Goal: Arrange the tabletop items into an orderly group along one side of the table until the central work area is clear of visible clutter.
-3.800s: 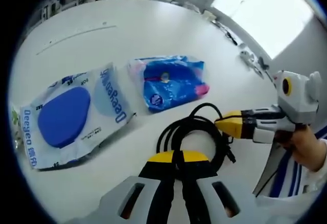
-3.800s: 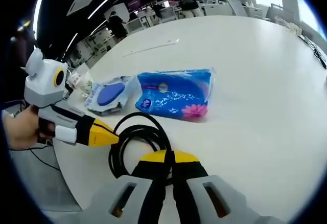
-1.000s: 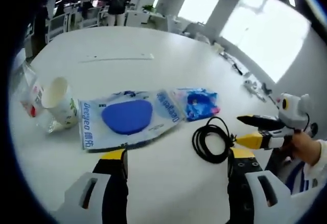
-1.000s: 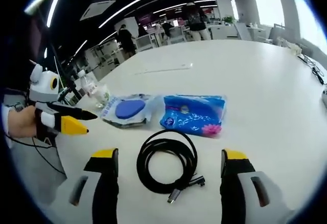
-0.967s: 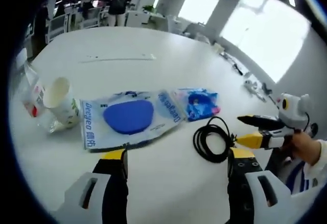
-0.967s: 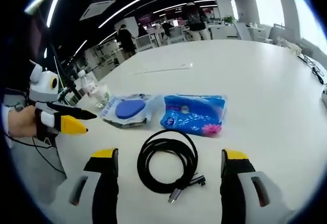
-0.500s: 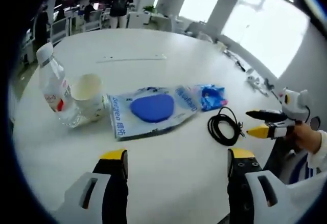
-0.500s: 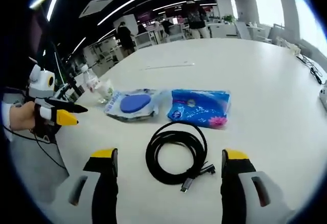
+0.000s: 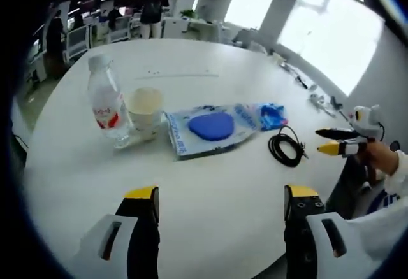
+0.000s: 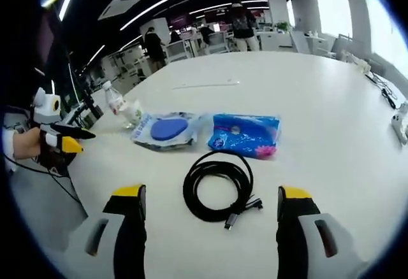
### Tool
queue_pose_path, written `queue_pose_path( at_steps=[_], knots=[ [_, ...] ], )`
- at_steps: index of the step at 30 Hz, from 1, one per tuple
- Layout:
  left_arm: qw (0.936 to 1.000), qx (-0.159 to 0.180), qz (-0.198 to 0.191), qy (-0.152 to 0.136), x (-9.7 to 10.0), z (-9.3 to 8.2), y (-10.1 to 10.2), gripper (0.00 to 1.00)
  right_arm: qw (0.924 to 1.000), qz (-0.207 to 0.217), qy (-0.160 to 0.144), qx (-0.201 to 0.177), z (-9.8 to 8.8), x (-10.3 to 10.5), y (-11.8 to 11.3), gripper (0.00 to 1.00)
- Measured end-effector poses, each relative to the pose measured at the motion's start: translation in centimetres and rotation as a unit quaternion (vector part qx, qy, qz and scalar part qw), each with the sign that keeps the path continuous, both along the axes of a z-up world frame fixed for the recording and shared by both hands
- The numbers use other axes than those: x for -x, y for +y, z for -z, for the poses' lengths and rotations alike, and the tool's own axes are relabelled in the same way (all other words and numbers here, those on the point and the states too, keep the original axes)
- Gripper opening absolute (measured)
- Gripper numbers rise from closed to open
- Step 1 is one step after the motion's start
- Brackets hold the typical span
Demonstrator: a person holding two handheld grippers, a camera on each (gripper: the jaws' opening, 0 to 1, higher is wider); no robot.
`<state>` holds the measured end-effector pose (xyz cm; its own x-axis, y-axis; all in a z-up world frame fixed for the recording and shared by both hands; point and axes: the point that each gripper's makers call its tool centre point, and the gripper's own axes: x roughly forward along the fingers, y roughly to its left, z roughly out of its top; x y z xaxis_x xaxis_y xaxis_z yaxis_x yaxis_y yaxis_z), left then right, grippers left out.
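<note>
On the white table (image 9: 210,183) a row of items lies: a clear water bottle (image 9: 106,107), a paper cup (image 9: 145,109), a wipes pack with a blue lid (image 9: 213,128), a blue tissue pack (image 9: 273,116) and a coiled black cable (image 9: 287,148). My left gripper (image 9: 221,210) hovers open, well back from them with nothing between its jaws. In the right gripper view the cable (image 10: 218,186) lies nearest, with the tissue pack (image 10: 245,135), wipes pack (image 10: 167,130) and bottle (image 10: 118,104) behind. My right gripper (image 10: 210,210) is open and holds nothing. Each gripper appears hand-held in the other's view: right gripper (image 9: 329,141), left gripper (image 10: 69,137).
A thin pale strip (image 10: 207,85) lies on the far part of the table. A white power strip (image 10: 400,129) sits at the right edge. Office desks and people stand beyond the table. A person's sleeve (image 9: 389,190) is at the right.
Both grippers were shut on the cable 3.8 s ago and have since let it go. Over the last second both pulled back, bringing the bottle and cup into the left gripper view.
</note>
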<state>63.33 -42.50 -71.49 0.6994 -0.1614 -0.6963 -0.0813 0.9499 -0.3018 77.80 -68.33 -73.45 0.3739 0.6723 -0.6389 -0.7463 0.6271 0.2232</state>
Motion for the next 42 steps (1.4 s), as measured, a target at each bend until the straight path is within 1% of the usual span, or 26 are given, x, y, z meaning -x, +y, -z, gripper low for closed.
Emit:
queue_pose_path(
  at_steps=[1, 5, 8, 11, 17, 21, 24, 29, 32, 34, 38, 40, 42],
  knots=[
    [1.0000, 0.000, -0.001, 0.000, 0.3, 0.0, 0.2, 0.77, 1.0000, -0.001, -0.002, 0.001, -0.2, 0.0, 0.0, 0.83],
    [1.0000, -0.002, -0.008, -0.004, 1.3, -0.4, 1.5, 0.77, 0.9999, -0.008, -0.004, 0.011, -0.1, 1.2, -0.4, 0.83],
    [0.9998, -0.003, -0.015, -0.009, 1.9, -1.0, 1.9, 0.77, 0.9999, -0.006, -0.002, 0.014, 0.0, 2.0, -0.7, 0.83],
    [0.9998, -0.003, -0.016, -0.009, 2.8, -1.2, 2.3, 0.78, 0.9997, -0.010, -0.001, 0.021, 0.4, 2.2, -1.1, 0.83],
    [0.9997, -0.001, -0.021, -0.012, 4.0, -1.3, 3.5, 0.78, 0.9998, -0.001, -0.003, 0.020, -0.2, 2.9, -1.5, 0.83],
    [0.9996, 0.002, -0.024, -0.013, 5.2, -1.3, 3.6, 0.78, 0.9998, 0.005, -0.004, 0.020, -0.2, 3.3, -1.8, 0.83],
    [0.9996, 0.000, -0.024, -0.013, 5.7, -1.4, 3.8, 0.78, 0.9996, 0.001, 0.002, 0.029, 0.2, 4.0, -1.9, 0.83],
    [0.9994, 0.007, -0.030, -0.017, 6.6, -1.6, 4.3, 0.79, 0.9996, 0.006, 0.000, 0.028, -0.2, 4.3, -2.0, 0.83],
    [0.9994, 0.007, -0.032, -0.012, 7.1, -1.3, 4.5, 0.79, 0.9991, -0.001, -0.003, 0.043, 0.0, 4.9, -2.1, 0.82],
    [0.9993, 0.010, -0.033, -0.014, 7.3, -1.4, 4.5, 0.79, 0.9988, -0.004, -0.003, 0.048, 0.1, 4.8, -2.3, 0.82],
    [0.9992, 0.015, -0.029, -0.021, 7.4, -1.8, 4.1, 0.81, 0.9990, 0.006, -0.006, 0.043, -0.5, 4.9, -2.2, 0.82],
    [0.9993, 0.013, -0.025, -0.022, 7.4, -1.6, 4.3, 0.81, 0.9989, 0.007, -0.011, 0.045, -0.8, 5.5, -2.0, 0.82],
    [0.9992, 0.017, -0.028, -0.021, 7.5, -1.3, 4.6, 0.81, 0.9988, 0.007, -0.014, 0.046, -0.7, 5.9, -2.0, 0.81]
  ],
)
